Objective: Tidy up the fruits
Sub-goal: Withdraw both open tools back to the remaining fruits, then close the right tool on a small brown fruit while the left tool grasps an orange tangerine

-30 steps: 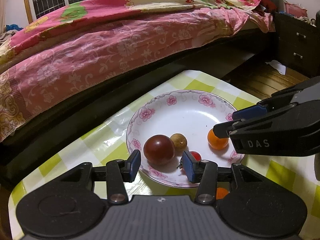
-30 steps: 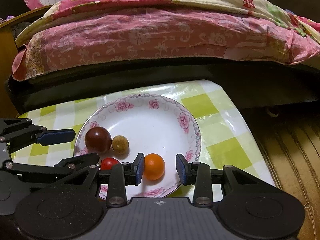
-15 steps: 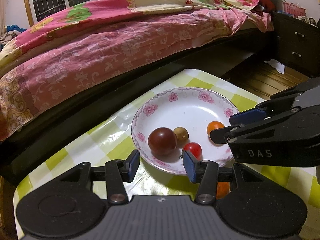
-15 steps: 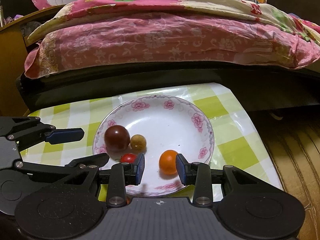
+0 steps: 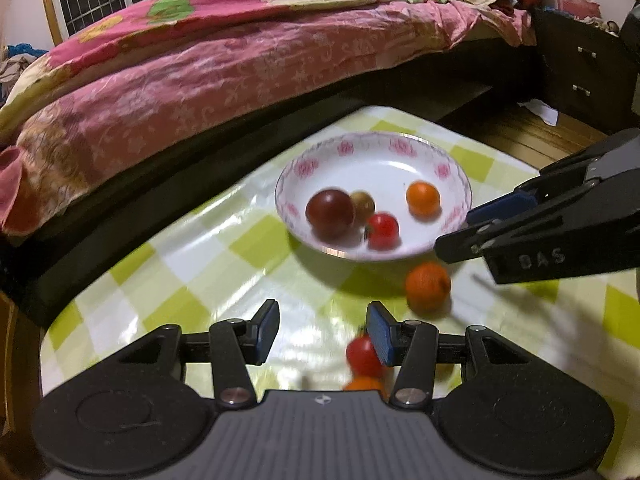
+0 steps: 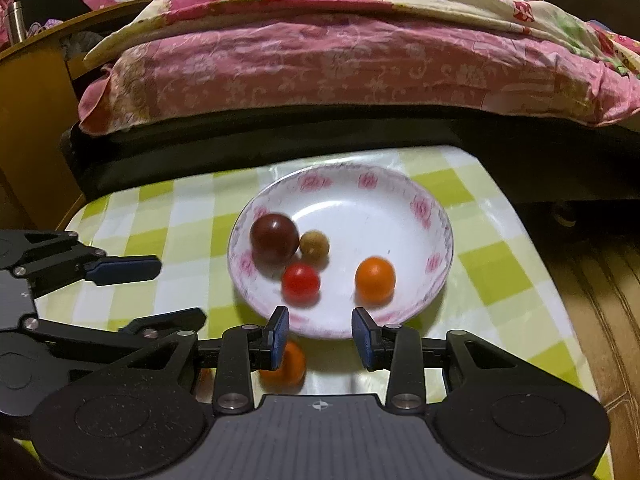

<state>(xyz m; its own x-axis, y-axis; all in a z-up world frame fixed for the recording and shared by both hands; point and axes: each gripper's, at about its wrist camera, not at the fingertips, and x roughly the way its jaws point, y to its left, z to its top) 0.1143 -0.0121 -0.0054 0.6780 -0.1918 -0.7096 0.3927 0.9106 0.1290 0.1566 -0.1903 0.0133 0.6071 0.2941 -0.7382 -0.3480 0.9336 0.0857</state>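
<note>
Plate holds 4 fruits; an orange and a tomato remain on the table. Left gripper and right gripper both empty, jaws parted.

Both grippers same build, matte black plastic w/ fine speckle. Left gripper: wide ribbed grey-black centre deck w/ small white crosshair mark, flanked by two big round housings, each w/ shallow circular recess. Two angled black link arms per side, silver round screws at pivots. Fingers end in flat blue pads w/ fine ridged texture. Right gripper: identical deck, crosshair, round housings, silver screws, blue pads. Seen side-on from left cam, its body carries pale embossed lettering, blurred, approx. "DAS". No cables, sleeves or hands visible.
</note>
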